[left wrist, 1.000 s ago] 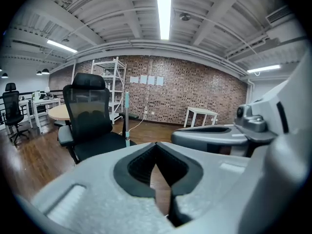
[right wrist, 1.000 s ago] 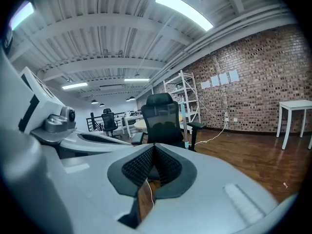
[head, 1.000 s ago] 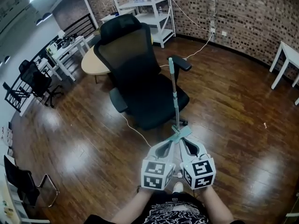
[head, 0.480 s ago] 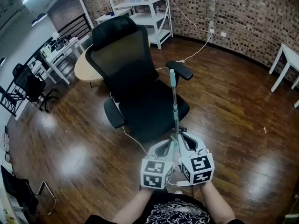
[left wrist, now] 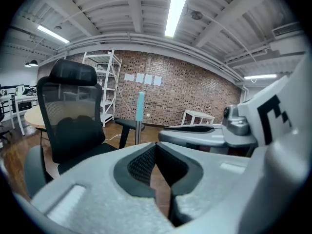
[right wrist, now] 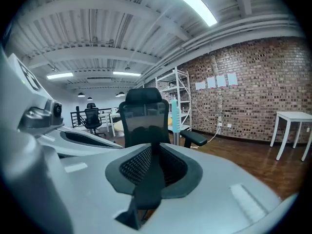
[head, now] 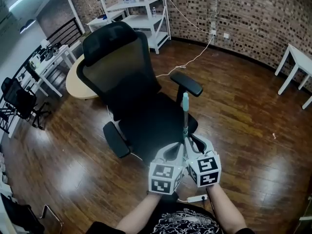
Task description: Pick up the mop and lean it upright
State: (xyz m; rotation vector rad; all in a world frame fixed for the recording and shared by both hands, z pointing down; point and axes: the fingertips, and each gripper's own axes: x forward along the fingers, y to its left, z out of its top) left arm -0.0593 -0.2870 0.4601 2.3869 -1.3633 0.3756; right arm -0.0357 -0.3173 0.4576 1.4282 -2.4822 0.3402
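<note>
1. Wide room, and we open on the dark wood floor (head: 243, 130), glossy, running right up to a brick wall (head: 253, 18) at the back.
2. Big black chair (head: 141, 116) dead centre in the head view, mesh back up, seat facing the person, right armrest (head: 186, 83) jutting out.
3. White shelf (head: 141, 13) stands against the brick behind the chair, with a round table (head: 78, 82) just left of the chair back and a white table (head: 292, 62) far off at the right edge.
4. Here's the mop (head: 185, 118): the handle is upright, teal grip on top, rising just in front of the seat's front edge and below that armrest. Its lower end drops out of sight behind the grippers, so the mop head can't be made out.
5. Left gripper (head: 179, 147) sits low, right beside the handle. Its own view shows the jaws pressed together at the tips, nothing between them, with the mop standing beyond them.
6. Right gripper (head: 191, 141), shoulder to shoulder with the left one, is on the handle's other side. Its jaws are closed too, nothing in them, and the teal grip is ahead, in front of the chair.
7. A white cable (head: 187, 62) trails across the floor to the wall.
8. Smallest of all, a white power strip (head: 197, 198) lies on the floor below the right gripper.
</note>
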